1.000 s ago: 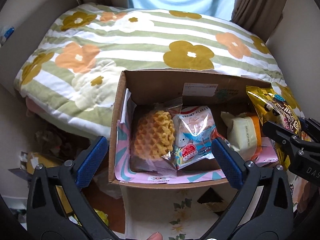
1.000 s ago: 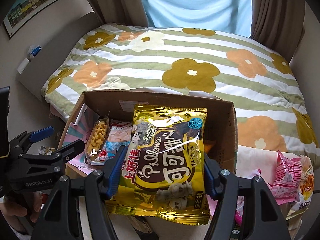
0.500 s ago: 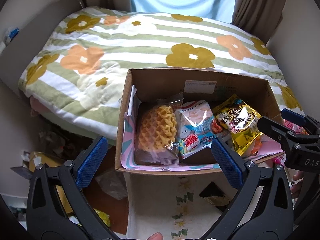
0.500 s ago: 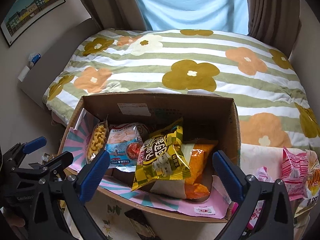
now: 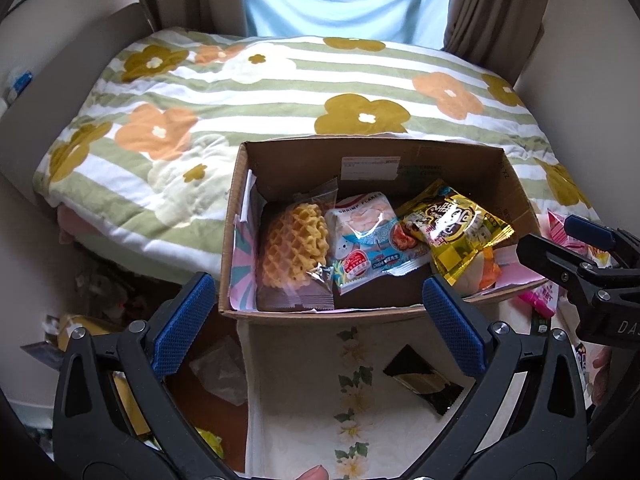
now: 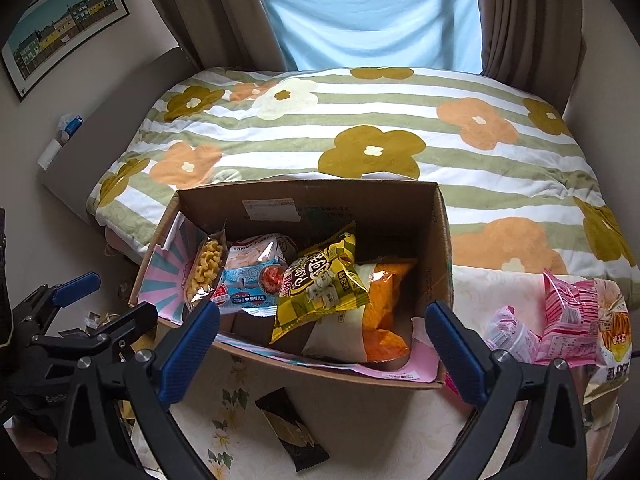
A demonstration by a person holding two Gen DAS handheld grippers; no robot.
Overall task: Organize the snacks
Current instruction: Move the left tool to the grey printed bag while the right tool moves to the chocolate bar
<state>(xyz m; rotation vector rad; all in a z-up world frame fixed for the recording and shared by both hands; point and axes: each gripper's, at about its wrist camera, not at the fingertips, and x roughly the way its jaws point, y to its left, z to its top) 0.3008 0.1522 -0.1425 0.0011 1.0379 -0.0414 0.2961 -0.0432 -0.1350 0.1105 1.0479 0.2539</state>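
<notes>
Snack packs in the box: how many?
4 show: waffle pack at left, shrimp flakes next, yellow bag in the middle, orange bag at right. Others may hide beneath.

A low surface under a pale floral cloth (image 6: 360, 432) carries the open cardboard box (image 6: 442, 264) at its far edge. A dark gold-edged wrapper (image 6: 294, 432) lies flat on the cloth in front of the box. To the box's right, pink snack packets (image 6: 560, 316) rest on it. Behind, a bed with a striped flowered quilt (image 6: 360, 128) meets the box's back wall.
</notes>
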